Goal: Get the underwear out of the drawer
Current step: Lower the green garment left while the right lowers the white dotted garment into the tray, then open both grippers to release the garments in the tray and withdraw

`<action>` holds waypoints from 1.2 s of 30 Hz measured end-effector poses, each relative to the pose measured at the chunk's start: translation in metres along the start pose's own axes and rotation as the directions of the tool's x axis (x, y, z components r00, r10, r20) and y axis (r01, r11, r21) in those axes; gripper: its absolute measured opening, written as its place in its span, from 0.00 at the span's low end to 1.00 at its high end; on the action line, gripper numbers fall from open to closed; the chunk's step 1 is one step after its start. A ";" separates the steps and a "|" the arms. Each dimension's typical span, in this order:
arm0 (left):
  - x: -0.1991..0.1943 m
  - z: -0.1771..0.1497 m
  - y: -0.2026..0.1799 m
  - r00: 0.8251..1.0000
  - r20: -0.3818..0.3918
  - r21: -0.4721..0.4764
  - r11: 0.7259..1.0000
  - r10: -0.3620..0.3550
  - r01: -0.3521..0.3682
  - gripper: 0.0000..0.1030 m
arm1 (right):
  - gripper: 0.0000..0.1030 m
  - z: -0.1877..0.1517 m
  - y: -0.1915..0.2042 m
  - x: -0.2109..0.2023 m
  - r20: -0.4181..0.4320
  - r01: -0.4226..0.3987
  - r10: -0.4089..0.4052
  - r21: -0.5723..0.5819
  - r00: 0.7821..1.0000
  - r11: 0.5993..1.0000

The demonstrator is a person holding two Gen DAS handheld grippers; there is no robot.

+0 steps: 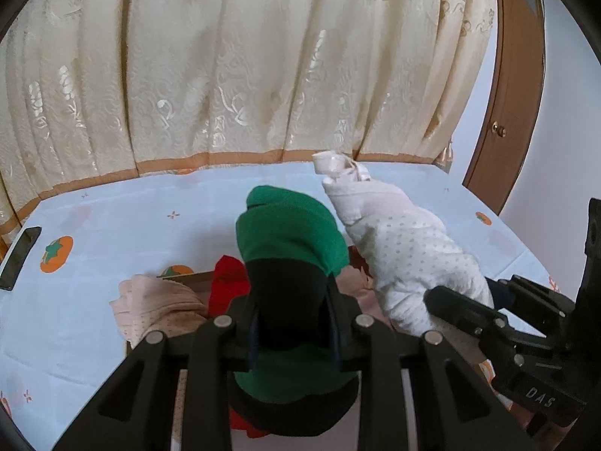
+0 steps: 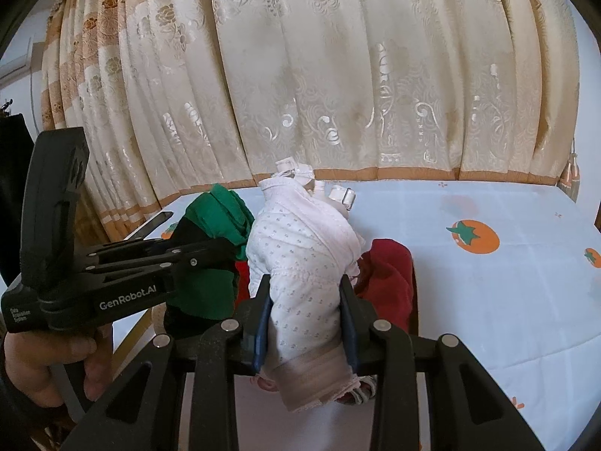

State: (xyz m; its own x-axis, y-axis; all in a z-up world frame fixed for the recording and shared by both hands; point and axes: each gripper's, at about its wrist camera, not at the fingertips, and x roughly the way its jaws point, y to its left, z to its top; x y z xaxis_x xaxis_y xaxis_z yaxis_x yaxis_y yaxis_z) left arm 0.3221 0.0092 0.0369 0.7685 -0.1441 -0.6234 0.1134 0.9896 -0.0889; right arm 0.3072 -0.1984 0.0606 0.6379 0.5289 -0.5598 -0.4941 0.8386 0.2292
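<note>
Two garments are riding clear of the drawer (image 1: 195, 276) at once, each pinched in its own gripper; behind everything the cream curtain (image 1: 263, 67) is hanging as the far limit, its orange hem meeting the bedsheet (image 1: 112, 218), which is spreading pale and persimmon-printed with plenty of open room to the left and to the right for setting things down. Nearer, the drawer is sitting low, only a sliver of its wooden edge showing; red cloth (image 1: 227, 285) and a beige piece (image 1: 157, 300) are lying piled in it, so I judge more is waiting to be lifted. The left gripper (image 1: 295, 323) is clamping narrowly on the green-and-black underwear (image 1: 289, 240), the roll standing up between the pads, probably so it comes out in one piece. The right gripper (image 2: 306, 319) is squeezing the white dotted underwear (image 2: 300, 248) likewise, jaws only partly apart, straps poking out at its far end. A hand (image 2: 41, 360) is gripping the left tool's handle. A dark phone (image 1: 18, 259) is lying at the sheet's far-left edge, worth avoiding.
</note>
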 end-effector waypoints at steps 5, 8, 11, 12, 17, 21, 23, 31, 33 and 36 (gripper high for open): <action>0.010 0.001 0.001 0.999 -0.033 -0.008 1.000 -0.014 0.013 0.25 | 0.34 0.000 0.000 0.005 -0.012 0.005 -0.005 -0.002 1.000 1.000; 0.018 0.000 0.005 0.998 -0.059 -0.029 0.999 -0.022 0.020 0.25 | 0.35 0.000 0.001 0.010 -0.029 0.010 -0.010 -0.006 1.000 1.000; 0.023 -0.003 0.006 0.997 -0.075 -0.035 0.999 -0.022 0.020 0.25 | 0.35 0.000 0.001 0.014 -0.048 0.015 -0.016 -0.014 0.999 1.000; 0.023 -0.003 0.006 0.997 -0.078 -0.034 0.999 -0.024 0.021 0.25 | 0.35 -0.001 0.002 0.016 -0.057 0.019 -0.020 -0.018 0.998 1.000; 0.030 -0.007 0.006 0.995 -0.098 -0.026 0.999 -0.023 0.020 0.25 | 0.35 -0.004 0.005 0.024 -0.086 0.024 -0.027 -0.040 0.996 0.999; 0.038 -0.012 0.004 0.992 -0.125 -0.008 1.000 -0.024 0.023 0.25 | 0.35 -0.007 0.006 0.033 -0.117 0.028 -0.035 -0.054 0.993 0.998; 0.041 -0.016 0.003 0.991 -0.134 0.009 1.000 -0.020 0.022 0.26 | 0.35 -0.009 0.005 0.036 -0.127 0.028 -0.035 -0.059 0.991 0.998; 0.035 -0.022 0.000 0.992 -0.123 0.038 0.999 -0.027 0.032 0.37 | 0.48 -0.014 0.008 0.035 -0.145 0.031 -0.042 -0.081 0.989 0.996; 0.029 -0.023 0.000 0.993 -0.111 0.042 0.998 -0.031 0.036 0.42 | 0.51 -0.015 0.011 0.029 -0.134 0.041 -0.054 -0.094 0.990 0.995; 0.017 -0.027 -0.001 0.996 -0.089 0.055 0.998 -0.028 0.033 0.46 | 0.53 -0.018 0.014 0.018 -0.118 0.049 -0.060 -0.099 0.991 0.994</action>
State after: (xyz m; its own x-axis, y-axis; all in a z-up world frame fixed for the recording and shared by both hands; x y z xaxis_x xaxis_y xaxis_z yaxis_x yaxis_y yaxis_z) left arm 0.3178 0.0061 0.0055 0.7057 -0.1709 -0.6876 0.1733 0.9826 -0.0663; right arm 0.3009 -0.1793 0.0398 0.5925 0.4584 -0.6624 -0.5185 0.8463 0.1218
